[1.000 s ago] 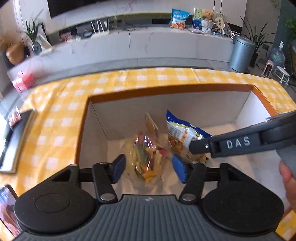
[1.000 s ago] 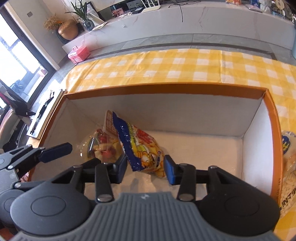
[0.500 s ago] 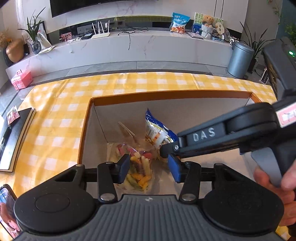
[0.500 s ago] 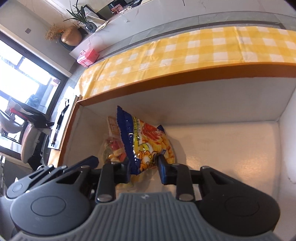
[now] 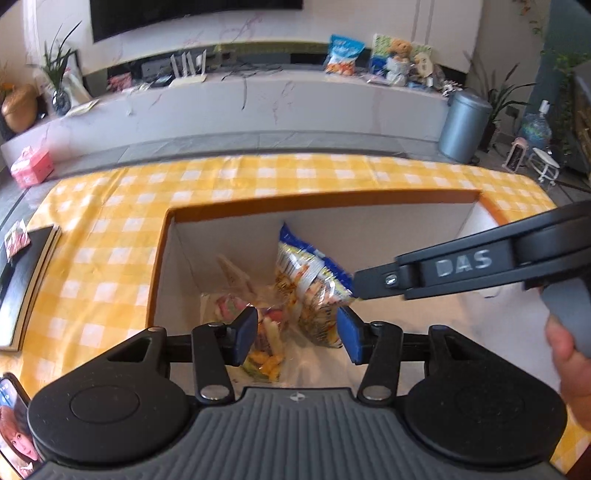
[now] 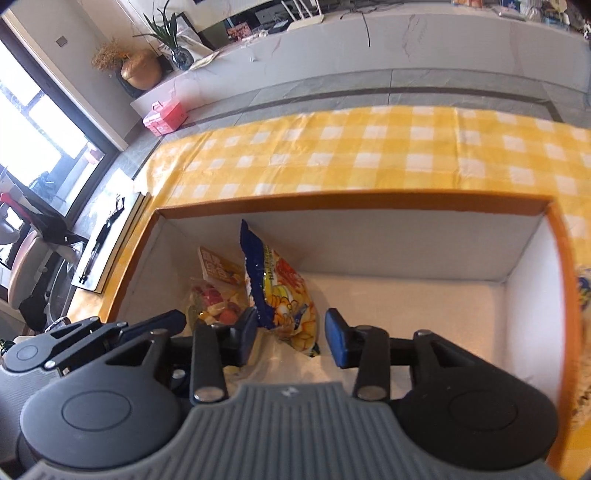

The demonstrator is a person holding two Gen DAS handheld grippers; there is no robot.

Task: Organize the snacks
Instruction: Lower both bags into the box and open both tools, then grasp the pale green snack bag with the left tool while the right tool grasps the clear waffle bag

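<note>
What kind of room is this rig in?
Most likely a home living room: a long white marble-look media console under a dark wall-mounted screen, potted plants, and a yellow-and-white checked tablecloth around the orange-rimmed white box holding snack bags.

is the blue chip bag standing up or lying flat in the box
Standing up. The chip bag is on end in the box, top edge raised, beside the candy bag.

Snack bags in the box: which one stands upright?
The blue-and-yellow chip bag, upright on its edge. The clear bag of colourful snacks left of it sits lower against the box wall.
</note>
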